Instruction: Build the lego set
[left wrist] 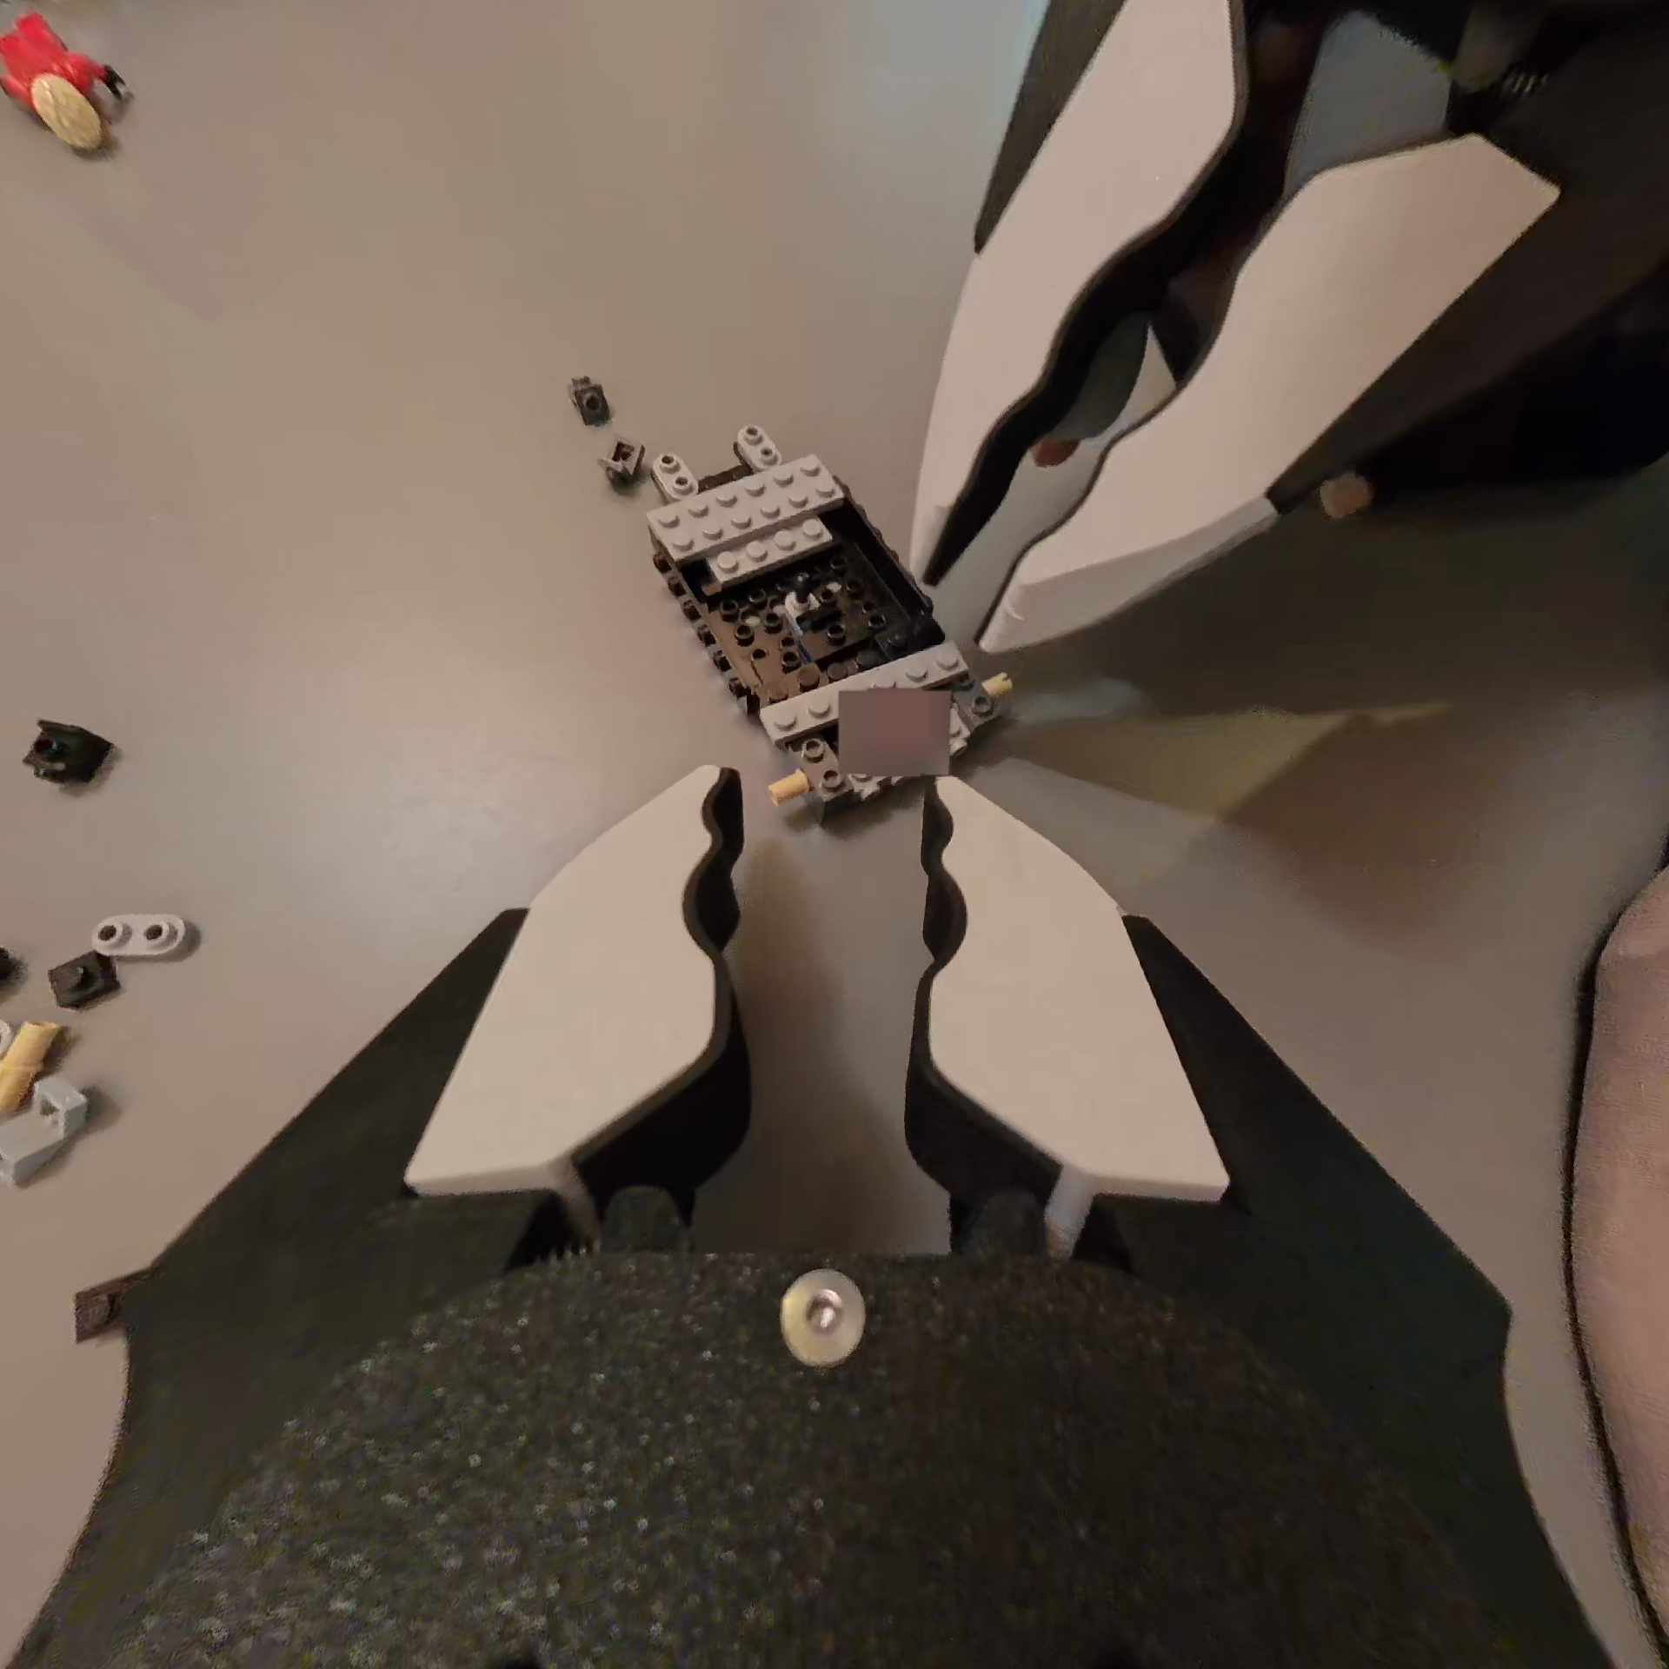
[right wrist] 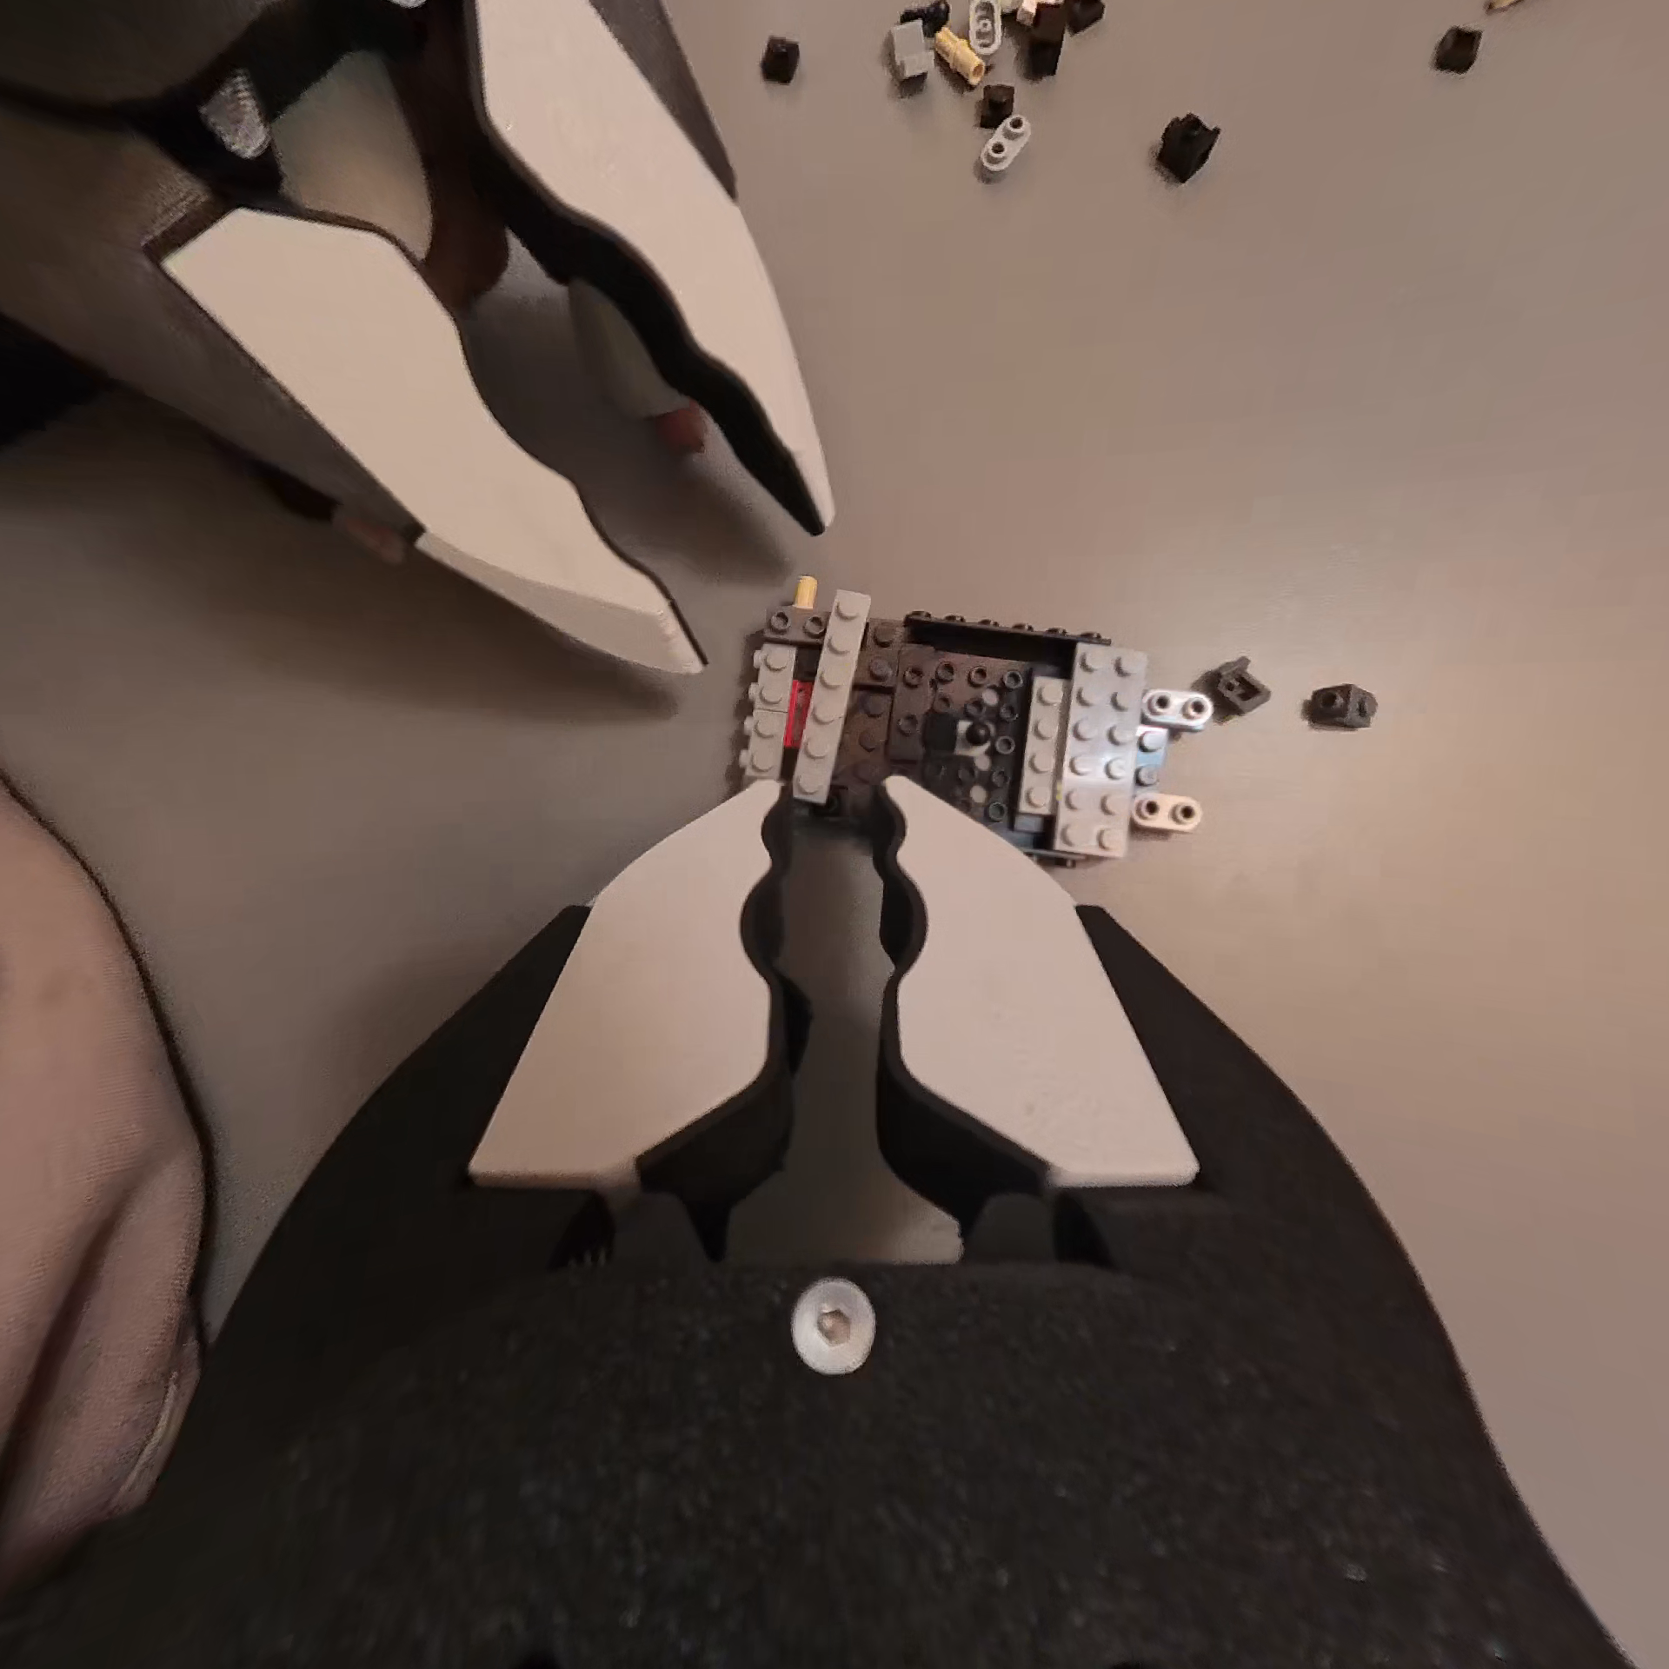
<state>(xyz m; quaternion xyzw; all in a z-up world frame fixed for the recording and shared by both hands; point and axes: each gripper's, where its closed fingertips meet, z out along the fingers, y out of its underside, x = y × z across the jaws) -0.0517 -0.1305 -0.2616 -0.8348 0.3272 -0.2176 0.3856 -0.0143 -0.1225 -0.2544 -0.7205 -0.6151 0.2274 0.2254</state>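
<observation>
Tongs are seen from both wrist views above a grey tabletop (left wrist: 361, 452). The left tongs (left wrist: 826, 795) are spread apart with nothing between the fingers, their tips just short of the near end of the lego build (left wrist: 795, 596). The right tongs (right wrist: 831, 790) are also parted and hold nothing; their tips sit at the long side of the build (right wrist: 948, 722), and whether they touch it cannot be told.

The build lies flat on the tabletop, between the 2 pairs of tongs. It is a black studded base with raised walls, capped by light grey plates at both ends, and a tan pin (left wrist: 784, 789) sticks out at the end nearer the left tongs. 2 rounded grey plates (right wrist: 1174, 706) project from the far end.

2 small dark bricks (left wrist: 589, 399) lie just beyond that far end, apart from the build. Loose parts (left wrist: 54, 1039) in grey, black and tan are scattered well off to the left, with a separate black piece (left wrist: 65, 748) nearer. A red piece with a tan disc (left wrist: 59, 86) lies in the far corner.
</observation>
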